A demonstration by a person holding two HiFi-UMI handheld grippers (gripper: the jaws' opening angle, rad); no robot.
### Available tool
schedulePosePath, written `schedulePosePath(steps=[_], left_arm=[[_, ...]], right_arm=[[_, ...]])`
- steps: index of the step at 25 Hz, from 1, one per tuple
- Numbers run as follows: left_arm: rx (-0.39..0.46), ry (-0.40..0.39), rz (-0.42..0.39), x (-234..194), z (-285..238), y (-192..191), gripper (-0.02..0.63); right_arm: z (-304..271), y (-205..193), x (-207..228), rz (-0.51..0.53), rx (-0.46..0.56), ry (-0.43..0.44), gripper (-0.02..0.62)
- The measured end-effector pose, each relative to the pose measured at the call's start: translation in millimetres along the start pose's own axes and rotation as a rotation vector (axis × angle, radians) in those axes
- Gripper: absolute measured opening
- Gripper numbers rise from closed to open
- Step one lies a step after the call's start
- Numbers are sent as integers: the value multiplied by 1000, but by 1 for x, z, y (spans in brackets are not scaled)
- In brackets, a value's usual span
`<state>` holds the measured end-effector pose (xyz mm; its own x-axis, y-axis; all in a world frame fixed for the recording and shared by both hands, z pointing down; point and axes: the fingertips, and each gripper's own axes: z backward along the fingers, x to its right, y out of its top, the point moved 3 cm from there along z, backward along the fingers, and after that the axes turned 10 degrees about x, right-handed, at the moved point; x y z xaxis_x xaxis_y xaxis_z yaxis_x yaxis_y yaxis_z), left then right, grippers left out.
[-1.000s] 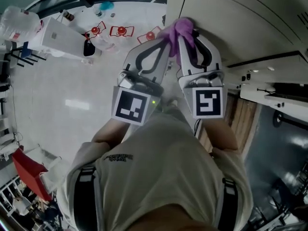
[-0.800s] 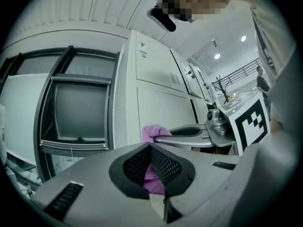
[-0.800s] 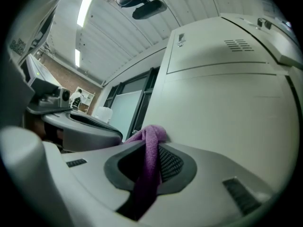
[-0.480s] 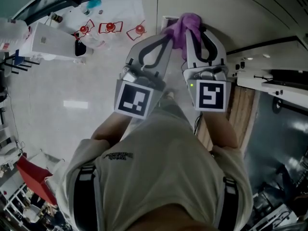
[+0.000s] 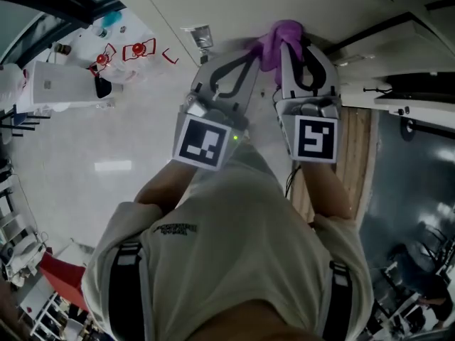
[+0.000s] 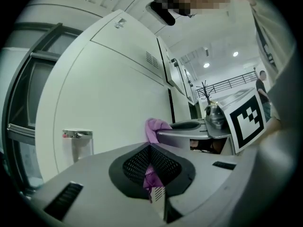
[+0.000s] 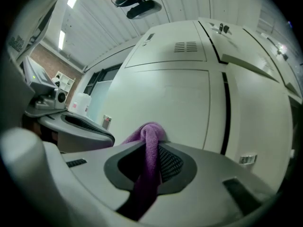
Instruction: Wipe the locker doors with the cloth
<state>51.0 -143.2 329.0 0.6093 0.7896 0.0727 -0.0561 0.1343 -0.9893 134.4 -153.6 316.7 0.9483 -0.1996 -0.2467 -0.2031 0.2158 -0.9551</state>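
Far left on the floor, a white box [image 5: 62, 85], contents not visible. Right of it, small red-framed items [image 5: 138, 50], too small to identify. Next along, a metal latch [image 5: 201, 35] on the pale locker door [image 5: 234, 9]; door closed, nothing of the inside on show (same for the neighbouring locker [image 7: 255, 103] past the dark seam in the right gripper view).

Then the left gripper [image 6: 150, 148], jaws pinched together on a thin sliver of the purple cloth [image 5: 283, 35]. Just beside it, the right gripper [image 7: 151, 143], jaws likewise clamped on the cloth, a thick strand running down between them and the bunched end poking out past the tips. Cloth wad pressed against the door, right of the latch and left of the seam.

Against half a second ago: cloth and both grippers further right of the latch, then just beside the wad, now clearly apart from it. White box and red items shifted toward the upper left of the head view. Grip on the cloth unchanged in both grippers.
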Motion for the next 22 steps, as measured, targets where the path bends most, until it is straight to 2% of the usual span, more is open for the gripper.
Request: schedulePosePath(steps=[6,12,16,22], left_arm=[[-6,-36,8,20,-19,-6,2],[3,-22,15,23,-21,-6,2],[7,28,14,15,-6,-6,2],[-21,150,16,-9,29,-19,2]], right_arm=[[13,-9,30,12,-23,-55,52],[21,-3,35,-19,-10,-67,52],[22,12,14,-53,35,11,52],[7,8,-49,-98,63,199,52]])
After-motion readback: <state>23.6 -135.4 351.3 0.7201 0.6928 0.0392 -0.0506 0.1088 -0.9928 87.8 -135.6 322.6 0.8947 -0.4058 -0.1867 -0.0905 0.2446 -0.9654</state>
